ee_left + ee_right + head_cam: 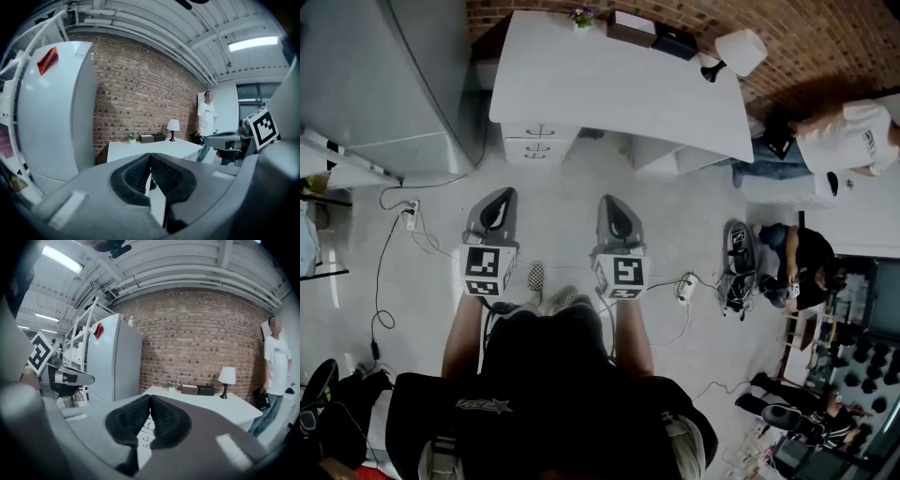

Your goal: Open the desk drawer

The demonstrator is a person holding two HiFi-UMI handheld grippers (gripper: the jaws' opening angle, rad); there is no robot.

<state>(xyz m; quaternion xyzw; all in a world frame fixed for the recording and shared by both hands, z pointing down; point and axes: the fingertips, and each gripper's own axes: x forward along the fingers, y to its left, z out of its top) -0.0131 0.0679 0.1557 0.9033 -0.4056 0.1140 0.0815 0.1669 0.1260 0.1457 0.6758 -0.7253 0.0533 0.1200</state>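
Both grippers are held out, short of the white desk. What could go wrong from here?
1. The left gripper and the right gripper are both shut. Unless one opens, it may knock the thin handles of the white drawer stack instead of gripping one.
2. A white power strip with loose cables lies on the floor to the right of the path, and a foot could catch it.

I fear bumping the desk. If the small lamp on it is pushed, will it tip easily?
Probably: the lamp has a wide shade on a thin stem, so it looks top-heavy. It seems light, and it stands near the desk corner, so it might fall.
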